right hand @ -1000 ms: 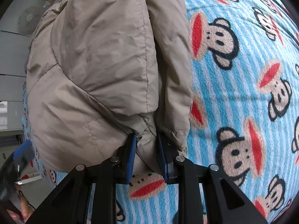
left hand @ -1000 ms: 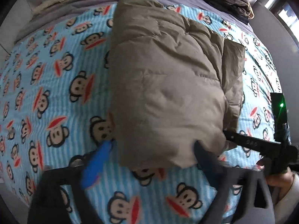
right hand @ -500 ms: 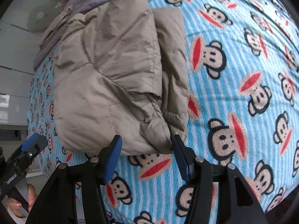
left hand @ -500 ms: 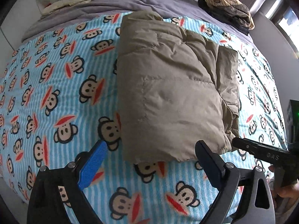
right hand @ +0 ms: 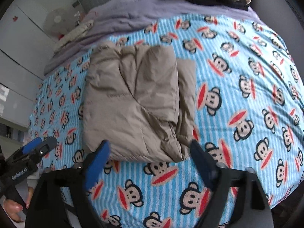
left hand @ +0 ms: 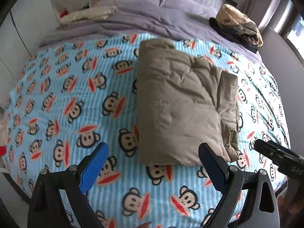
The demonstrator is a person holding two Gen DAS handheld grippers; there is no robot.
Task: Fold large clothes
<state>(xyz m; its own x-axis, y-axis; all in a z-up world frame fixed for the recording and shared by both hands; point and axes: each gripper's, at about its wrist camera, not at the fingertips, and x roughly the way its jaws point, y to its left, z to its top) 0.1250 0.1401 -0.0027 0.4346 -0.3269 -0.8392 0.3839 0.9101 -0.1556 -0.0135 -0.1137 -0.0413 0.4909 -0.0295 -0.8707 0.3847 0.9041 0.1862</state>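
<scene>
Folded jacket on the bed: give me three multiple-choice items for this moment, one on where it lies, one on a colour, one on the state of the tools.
1. Where does the folded jacket lie?
A. on the monkey-print blanket
B. on the grey duvet at the head of the bed
C. on the floor

2. What colour is the jacket?
A. navy
B. khaki-brown
C. red

3. How do the two tools stand toward the jacket?
A. both clamped on its near edge
B. only the right tool clamped on it
C. both open, nothing between their fingers

Answers:
1 A: blue striped blanket shows on all sides of the jacket.
2 B: its quilted fabric is a dull khaki-brown in both views.
3 C: the left tool and the right tool hang spread wide above the blanket, short of the jacket's near edge; the right tool's jaws have just been opening.
</scene>
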